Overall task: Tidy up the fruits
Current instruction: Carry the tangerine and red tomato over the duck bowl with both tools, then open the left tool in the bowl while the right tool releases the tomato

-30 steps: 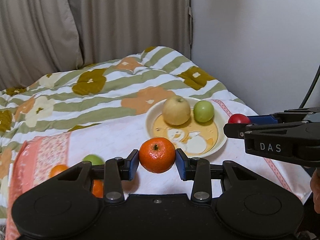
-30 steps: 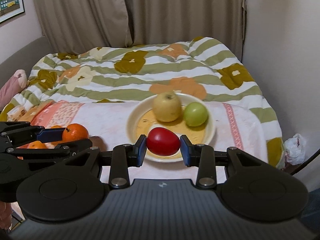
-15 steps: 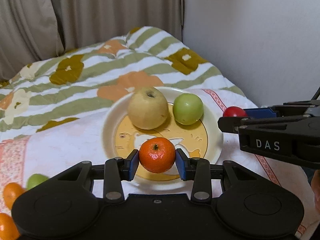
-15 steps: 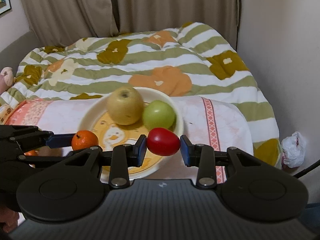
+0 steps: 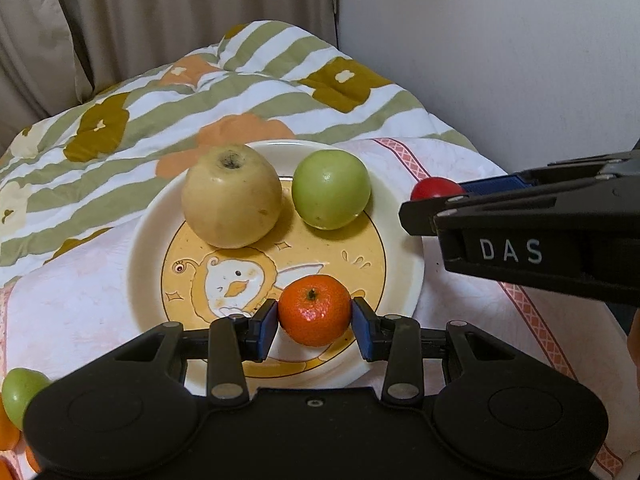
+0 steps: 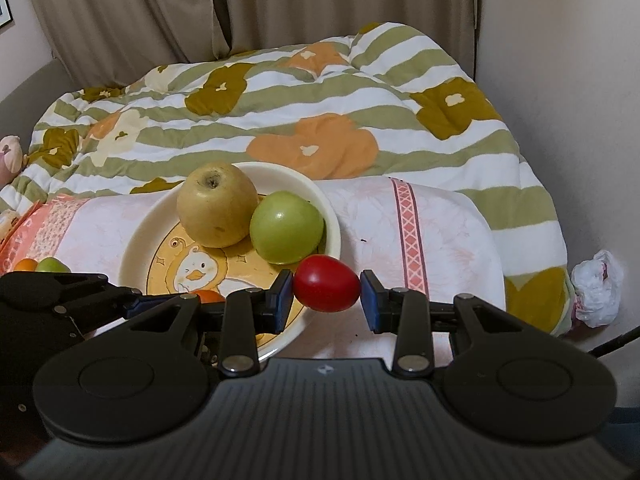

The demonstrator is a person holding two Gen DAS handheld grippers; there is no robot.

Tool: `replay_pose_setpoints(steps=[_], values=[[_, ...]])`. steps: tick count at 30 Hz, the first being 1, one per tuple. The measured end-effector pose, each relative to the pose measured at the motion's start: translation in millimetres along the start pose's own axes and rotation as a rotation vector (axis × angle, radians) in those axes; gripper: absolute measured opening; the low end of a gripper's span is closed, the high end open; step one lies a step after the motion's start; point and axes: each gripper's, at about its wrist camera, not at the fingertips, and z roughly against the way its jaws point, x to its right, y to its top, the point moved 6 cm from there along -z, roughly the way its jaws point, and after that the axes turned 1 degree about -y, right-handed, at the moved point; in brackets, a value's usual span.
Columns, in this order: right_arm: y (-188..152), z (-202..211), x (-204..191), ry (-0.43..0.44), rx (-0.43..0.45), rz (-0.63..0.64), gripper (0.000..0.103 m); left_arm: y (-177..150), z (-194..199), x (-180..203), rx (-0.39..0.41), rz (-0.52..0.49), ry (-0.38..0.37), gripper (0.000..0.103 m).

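Note:
My left gripper (image 5: pixel 315 324) is shut on an orange mandarin (image 5: pixel 315 309), held over the front of the cream plate (image 5: pixel 148 216) with a duck picture. A yellow apple (image 5: pixel 231 196) and a green apple (image 5: pixel 330 194) sit at the back of the plate. My right gripper (image 6: pixel 326 294) is shut on a red tomato (image 6: pixel 326 282), held at the plate's right rim (image 6: pixel 330 216). In the right wrist view the yellow apple (image 6: pixel 217 204) and green apple (image 6: pixel 286 227) lie just beyond it. The tomato (image 5: pixel 434 189) and right gripper also show at the right of the left wrist view.
The plate rests on a pink-patterned towel (image 6: pixel 436 224) over a striped flower quilt (image 6: pixel 320 92). A green fruit (image 5: pixel 22 396) and orange fruits (image 5: pixel 6 432) lie at the left on the towel. A wall (image 5: pixel 500 48) stands close on the right, curtains (image 6: pixel 240 4) behind.
Both grippers have moved forward and nearer the plate with their fruits. The mandarin now hangs lower over the plate's front; the tomato has come up to the right rim.

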Motion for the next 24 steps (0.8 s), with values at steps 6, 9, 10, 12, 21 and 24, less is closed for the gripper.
replay_pose_setpoints(steps=[6,9,10,12,21,24], values=[[3,3,-4,0.014,0.006,0.023,0.051,5,9,-4,0.031,-0.01,0.018,0.085],[7,4,-7,0.023,0.013,0.028,0.051,5,20,-11,0.048,0.001,0.038,0.093],[7,4,-9,0.029,0.014,0.031,0.051,5,23,-14,0.052,0.008,0.043,0.094],[9,4,-13,0.038,0.014,0.039,0.051,4,28,-21,0.057,0.026,0.054,0.094],[8,-6,-35,0.082,-0.009,0.068,0.051,-9,49,-49,0.071,0.093,0.104,0.096],[6,-14,-41,0.091,-0.022,0.081,0.051,-14,51,-55,0.074,0.116,0.107,0.098]])
